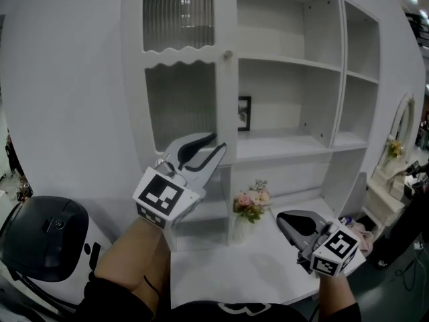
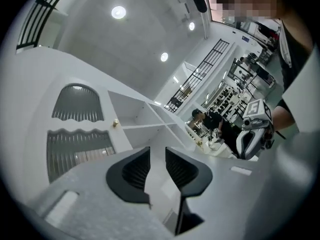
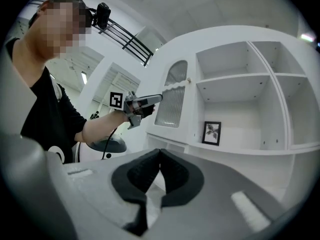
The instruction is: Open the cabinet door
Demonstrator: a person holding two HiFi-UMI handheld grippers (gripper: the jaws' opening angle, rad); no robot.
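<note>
The white cabinet door [image 1: 177, 79] with two ribbed glass panes stands closed, and its small brass knob [image 1: 228, 54] sits on its right edge at mid-height. My left gripper [image 1: 218, 143] is raised in front of the door's lower pane, below the knob and apart from it; its jaws stand slightly open with nothing between them. From the left gripper view the knob [image 2: 115, 123] lies up and left of the left gripper [image 2: 157, 156]. My right gripper [image 1: 280, 217] hangs low over the tabletop, shut and empty. Its own view shows the right gripper [image 3: 160, 156] and the knob [image 3: 189, 79] far off.
Open shelves [image 1: 288, 62] fill the cabinet right of the door, with a small framed picture [image 1: 244, 113] on one. A vase of flowers [image 1: 250, 206] stands on the white tabletop [image 1: 268, 267]. A black domed device [image 1: 43, 237] sits at the lower left.
</note>
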